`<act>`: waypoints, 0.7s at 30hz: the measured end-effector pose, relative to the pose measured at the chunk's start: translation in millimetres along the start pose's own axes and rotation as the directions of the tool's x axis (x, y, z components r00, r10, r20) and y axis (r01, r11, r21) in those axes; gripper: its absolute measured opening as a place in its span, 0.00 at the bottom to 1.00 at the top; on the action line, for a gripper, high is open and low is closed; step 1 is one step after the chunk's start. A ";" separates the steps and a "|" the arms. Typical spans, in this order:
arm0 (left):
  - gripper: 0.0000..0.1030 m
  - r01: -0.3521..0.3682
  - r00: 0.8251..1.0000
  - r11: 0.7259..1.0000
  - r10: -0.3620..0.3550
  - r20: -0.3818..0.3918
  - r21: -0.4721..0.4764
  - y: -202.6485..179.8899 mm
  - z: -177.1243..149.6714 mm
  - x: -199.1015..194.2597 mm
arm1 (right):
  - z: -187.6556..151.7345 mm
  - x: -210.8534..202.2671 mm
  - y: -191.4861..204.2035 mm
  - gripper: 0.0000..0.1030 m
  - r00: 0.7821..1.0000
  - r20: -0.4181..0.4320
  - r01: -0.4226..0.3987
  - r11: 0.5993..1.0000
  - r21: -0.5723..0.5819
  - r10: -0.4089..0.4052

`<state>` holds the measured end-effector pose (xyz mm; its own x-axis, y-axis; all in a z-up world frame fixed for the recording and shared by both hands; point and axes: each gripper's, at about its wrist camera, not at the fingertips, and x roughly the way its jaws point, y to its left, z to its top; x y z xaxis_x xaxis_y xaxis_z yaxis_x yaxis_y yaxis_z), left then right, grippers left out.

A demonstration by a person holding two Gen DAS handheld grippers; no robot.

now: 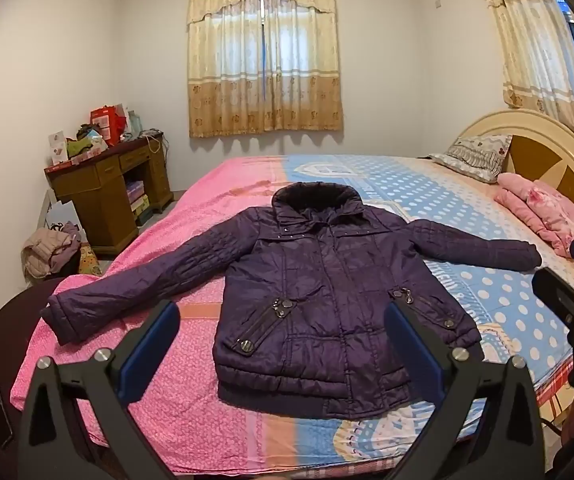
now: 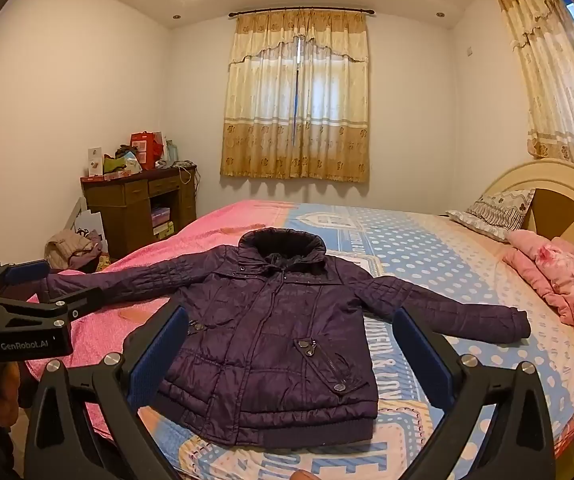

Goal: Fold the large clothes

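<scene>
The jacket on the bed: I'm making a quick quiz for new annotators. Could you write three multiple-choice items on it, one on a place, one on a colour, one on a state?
1. Where does the jacket lie?
A. On the desk
B. Flat on the bed
C. On the floor

2. What colour is the jacket?
A. Dark purple
B. Red
C. White

3. How are the sleeves?
A. Folded across the chest
B. Tucked under the body
C. Spread out to both sides

Answers:
1 B, it rests on the bed cover.
2 A, the whole shell is dark purple.
3 C, each sleeve reaches outward, and both the left gripper and the right gripper are open, holding nothing.
</scene>
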<state>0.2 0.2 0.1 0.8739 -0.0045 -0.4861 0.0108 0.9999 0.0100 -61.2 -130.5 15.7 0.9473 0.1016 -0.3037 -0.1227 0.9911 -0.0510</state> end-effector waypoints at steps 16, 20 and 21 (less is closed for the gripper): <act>1.00 -0.005 1.000 1.000 0.005 -0.001 -0.004 6.1 -3.6 5.2 | -5.2 1.4 -1.7 0.99 1.000 -0.010 -0.004 1.000 -0.001 0.004; 1.00 -0.006 1.000 1.000 0.006 -0.004 -0.009 6.8 -1.8 4.9 | -6.5 5.3 0.2 0.99 1.000 -0.019 -0.006 1.000 -0.005 0.006; 1.00 -0.007 1.000 1.000 0.007 -0.004 -0.007 6.1 -2.1 5.1 | -7.1 5.0 -0.1 0.99 1.000 -0.021 -0.006 1.000 -0.005 0.006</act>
<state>3.7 6.3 -4.2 0.8718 0.0027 -0.4899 0.0010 1.0000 0.0072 -58.5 -130.6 7.4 0.9402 0.1060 -0.3237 -0.1301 0.9900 -0.0537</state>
